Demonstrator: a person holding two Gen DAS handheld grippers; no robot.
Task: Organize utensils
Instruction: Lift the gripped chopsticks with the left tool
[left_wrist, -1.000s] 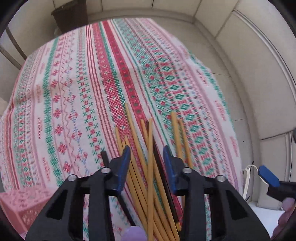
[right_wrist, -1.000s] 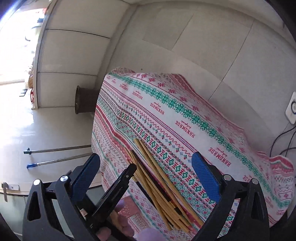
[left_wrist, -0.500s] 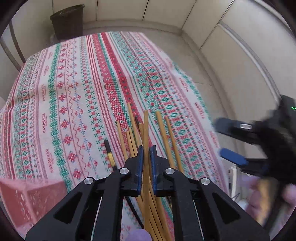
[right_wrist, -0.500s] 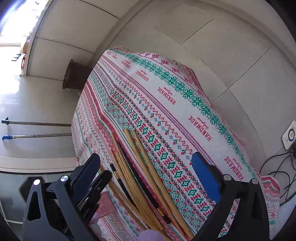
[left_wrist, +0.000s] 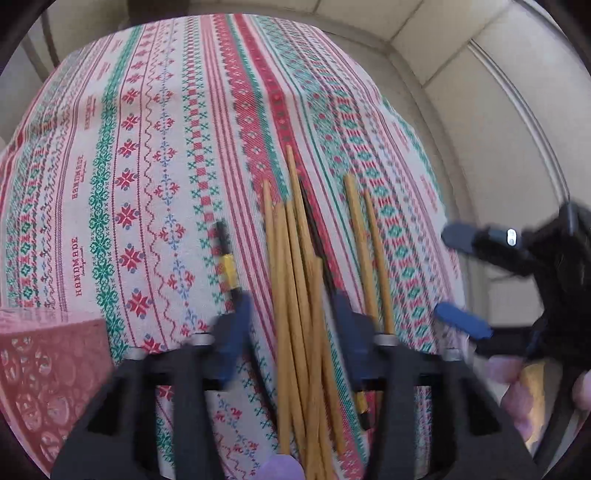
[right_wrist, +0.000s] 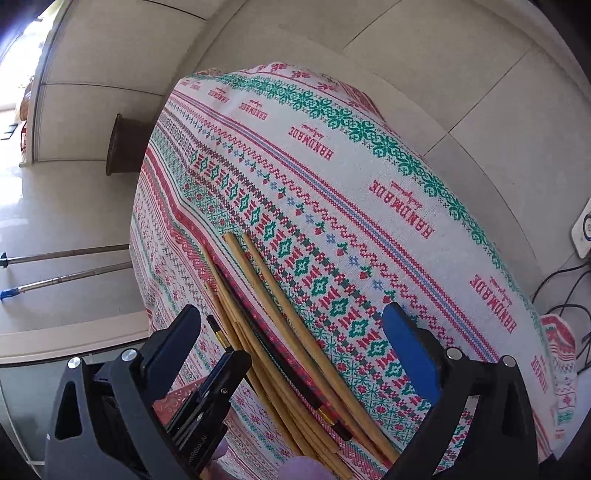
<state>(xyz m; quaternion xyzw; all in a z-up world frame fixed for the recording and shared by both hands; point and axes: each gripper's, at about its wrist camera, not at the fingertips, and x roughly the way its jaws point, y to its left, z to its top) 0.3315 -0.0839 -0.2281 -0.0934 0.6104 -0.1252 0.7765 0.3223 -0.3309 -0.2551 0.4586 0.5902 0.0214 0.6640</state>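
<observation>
Left gripper (left_wrist: 291, 328) just opened, straddling chopsticks (left_wrist: 295, 295) — unpinched

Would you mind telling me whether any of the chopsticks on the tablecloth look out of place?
Yes: one black chopstick with a yellow band lies alone, left of the fanned wooden chopsticks; two wooden ones lie apart on the right.

A table draped in a red, green and white patterned tablecloth (left_wrist: 147, 166) printed "HANDMADE" carries a loose bundle of wooden chopsticks (left_wrist: 295, 295), one black chopstick (right_wrist: 266, 347) among them, another black, yellow-banded chopstick (left_wrist: 227, 258) just apart, and a red patterned box (left_wrist: 44, 376) at the near corner.
</observation>
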